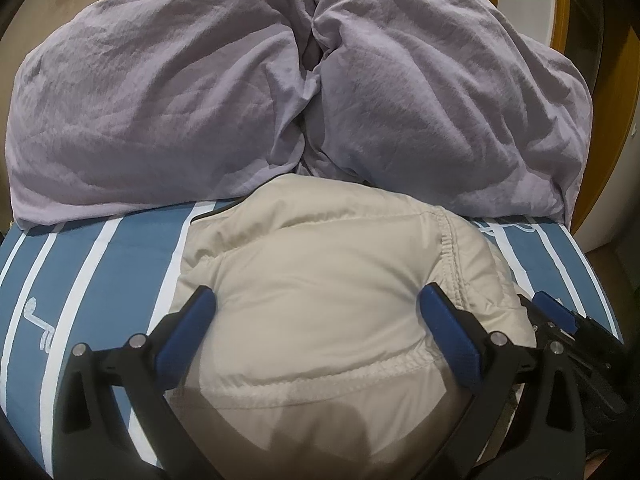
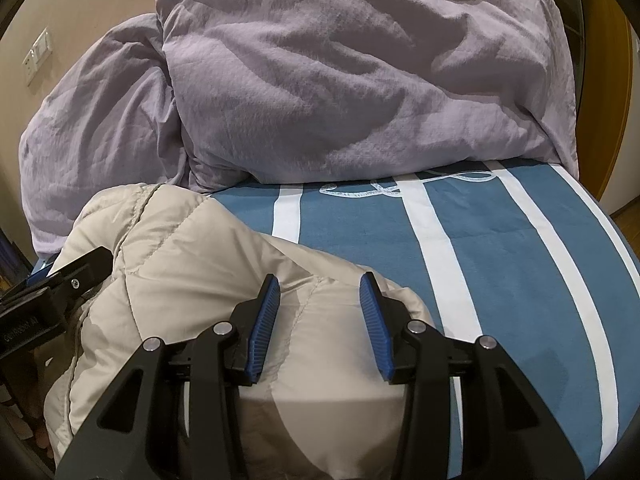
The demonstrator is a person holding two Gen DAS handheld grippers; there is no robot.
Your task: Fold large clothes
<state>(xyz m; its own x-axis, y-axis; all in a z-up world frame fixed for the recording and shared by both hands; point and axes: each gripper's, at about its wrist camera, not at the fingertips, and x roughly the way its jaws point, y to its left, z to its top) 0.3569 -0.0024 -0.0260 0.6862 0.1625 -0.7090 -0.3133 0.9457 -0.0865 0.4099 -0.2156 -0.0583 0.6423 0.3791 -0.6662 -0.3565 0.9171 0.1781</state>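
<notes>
A beige quilted jacket point(image 1: 320, 280) lies bundled on the blue sheet with white stripes point(image 1: 120, 264). In the left wrist view my left gripper point(image 1: 316, 299) stands wide open just over the jacket, one blue pad on each side of its middle bulge, and it pinches nothing. In the right wrist view my right gripper point(image 2: 320, 286) is partly open above the right end of the jacket point(image 2: 192, 240). A stitched seam runs under the gap, and no fabric is caught between the pads. The black body of the left gripper point(image 2: 76, 280) shows at the left edge.
A crumpled lilac duvet point(image 1: 180, 100) is heaped across the far side of the bed, its right half point(image 2: 340, 80) butting against the jacket. Bare striped sheet point(image 2: 500, 260) lies to the jacket's right. A wall switch point(image 2: 38, 56) and a wooden frame point(image 1: 560, 8) border the bed.
</notes>
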